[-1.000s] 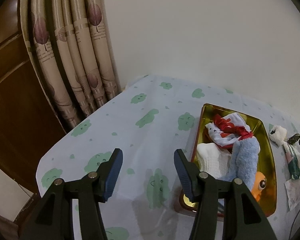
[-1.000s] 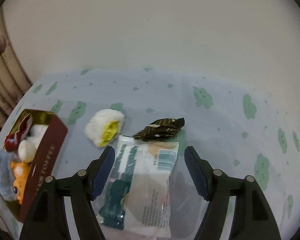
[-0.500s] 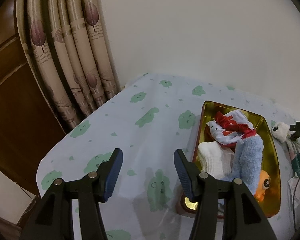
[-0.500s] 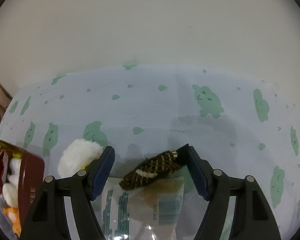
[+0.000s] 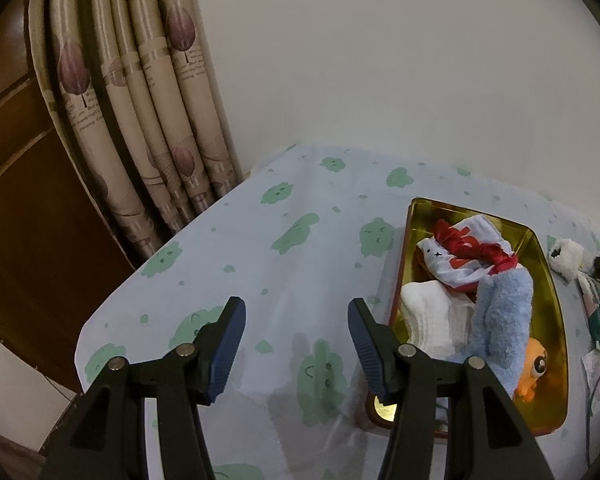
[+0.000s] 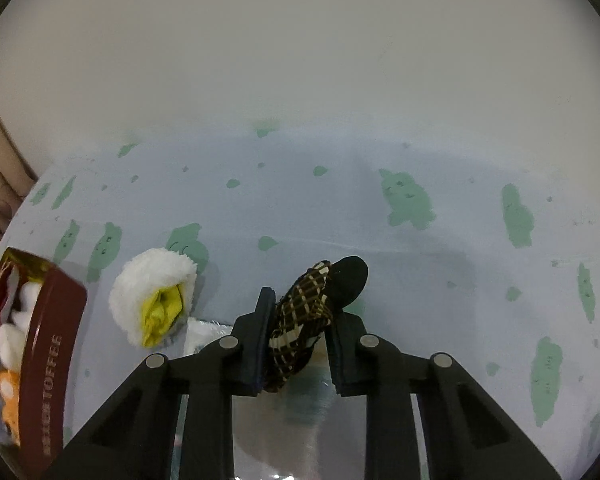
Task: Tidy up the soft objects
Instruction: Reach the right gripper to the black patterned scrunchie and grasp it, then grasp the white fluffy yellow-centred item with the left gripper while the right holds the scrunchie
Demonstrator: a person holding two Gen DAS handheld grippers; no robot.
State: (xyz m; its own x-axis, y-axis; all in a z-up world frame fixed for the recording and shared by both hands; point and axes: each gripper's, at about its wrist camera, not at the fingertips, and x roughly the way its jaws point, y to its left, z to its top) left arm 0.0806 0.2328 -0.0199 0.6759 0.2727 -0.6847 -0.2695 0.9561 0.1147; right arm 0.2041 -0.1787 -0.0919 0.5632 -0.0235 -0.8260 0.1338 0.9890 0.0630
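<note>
My right gripper is shut on a dark plaid cloth piece with a black end, over a clear plastic packet. A white fluffy item with a yellow centre lies left of it. The gold-lined toffee tin holds a red-and-white cloth, a white folded cloth, a blue fuzzy sock and an orange toy. The tin's red wall shows at the right wrist view's left edge. My left gripper is open and empty above the tablecloth, left of the tin.
The table has a pale blue cloth with green shapes. Curtains and a brown wooden panel stand beyond its left edge. A white wall backs the table. The white fluffy item and packet lie right of the tin.
My right gripper moved forward over the packet and shut on the plaid cloth piece. My left gripper stayed open, almost still.
</note>
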